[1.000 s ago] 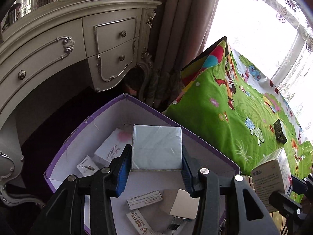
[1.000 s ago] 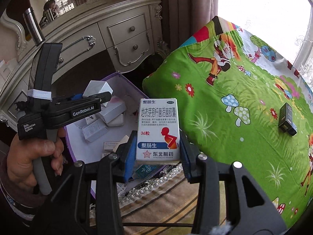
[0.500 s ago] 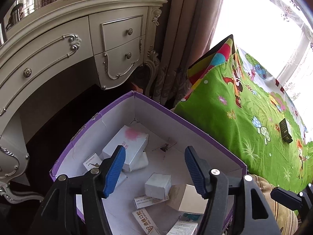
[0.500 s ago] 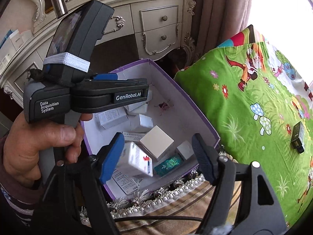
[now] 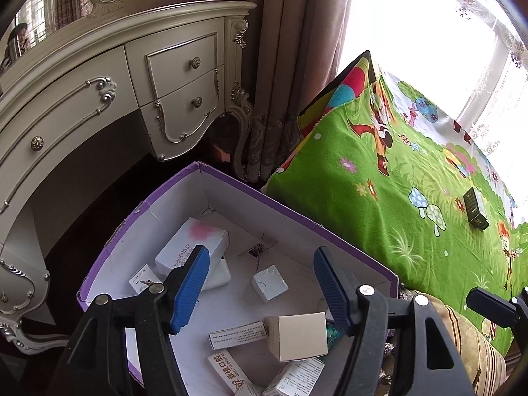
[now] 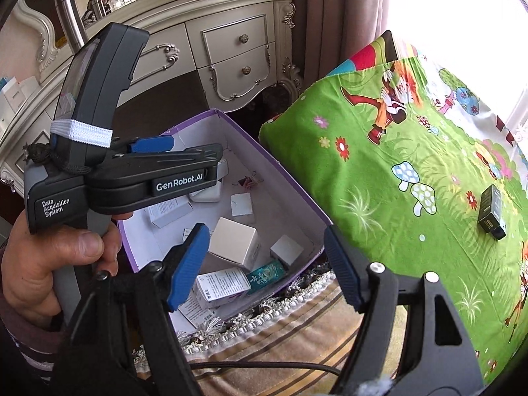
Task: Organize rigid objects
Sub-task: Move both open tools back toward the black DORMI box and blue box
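Note:
A purple-edged cardboard box [image 5: 290,209] with a white inside holds several small cartons. My left gripper [image 5: 260,288] is open and empty above it. The silver-wrapped box [image 5: 269,283] lies on the box floor between its fingers. My right gripper [image 6: 264,267] is open and empty above the box's near corner [image 6: 316,211]. The white medicine carton [image 6: 222,287] lies inside beside a teal packet [image 6: 265,275]. A small black box [image 6: 491,213] lies on the green cartoon cloth [image 6: 412,151]; it also shows in the left wrist view [image 5: 475,208].
A cream dressing table with drawers [image 5: 171,92] stands behind the box. Brown curtains [image 5: 290,49] hang by a bright window. A striped, fringed cushion [image 6: 280,336] lies under the right gripper. The left hand-held gripper body [image 6: 109,171] hangs over the box's left side.
Both grippers opened. The left let the silver-wrapped box fall into the purple box; the right let the medicine carton fall in. Both grippers have since risen slightly.

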The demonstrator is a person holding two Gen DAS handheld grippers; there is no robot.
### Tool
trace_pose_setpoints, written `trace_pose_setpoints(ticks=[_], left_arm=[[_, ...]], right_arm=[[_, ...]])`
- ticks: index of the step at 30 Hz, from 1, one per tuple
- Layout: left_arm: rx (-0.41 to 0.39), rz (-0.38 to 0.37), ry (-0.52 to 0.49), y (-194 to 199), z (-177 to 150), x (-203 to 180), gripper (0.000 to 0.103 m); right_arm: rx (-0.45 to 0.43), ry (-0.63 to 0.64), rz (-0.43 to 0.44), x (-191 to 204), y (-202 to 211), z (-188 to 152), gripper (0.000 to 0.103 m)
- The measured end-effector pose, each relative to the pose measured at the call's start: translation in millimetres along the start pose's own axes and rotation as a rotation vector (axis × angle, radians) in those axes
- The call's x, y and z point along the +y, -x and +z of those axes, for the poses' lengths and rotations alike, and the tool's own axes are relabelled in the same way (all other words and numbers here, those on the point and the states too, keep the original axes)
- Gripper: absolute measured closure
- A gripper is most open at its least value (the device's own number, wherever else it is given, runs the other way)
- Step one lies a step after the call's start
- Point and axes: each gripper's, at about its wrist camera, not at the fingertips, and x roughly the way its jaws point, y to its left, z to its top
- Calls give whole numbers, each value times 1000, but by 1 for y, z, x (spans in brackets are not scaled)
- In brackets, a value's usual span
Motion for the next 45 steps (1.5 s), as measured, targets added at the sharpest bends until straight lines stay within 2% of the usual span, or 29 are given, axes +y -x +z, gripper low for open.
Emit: trace_pose_setpoints(ticks=[11, 22, 30, 38, 45], left_arm=[[-6, -4, -74, 5, 7, -40, 36], [-19, -35, -175, 7, 21, -106, 36], [-7, -87, -260, 0, 26, -173, 36], [2, -149, -362, -10, 34, -252, 36], [27, -252, -441, -23, 35, -328, 36]], right_arm=[[-58, -80, -70, -53, 17, 3, 25], [-107, -203, -149, -125, 31, -5, 25], [-135, -316, -249, -202, 44, -20, 23], [-144, -473, -343, -287, 55, -52, 21], [-137, -614, -428, -350, 55, -86, 21]])
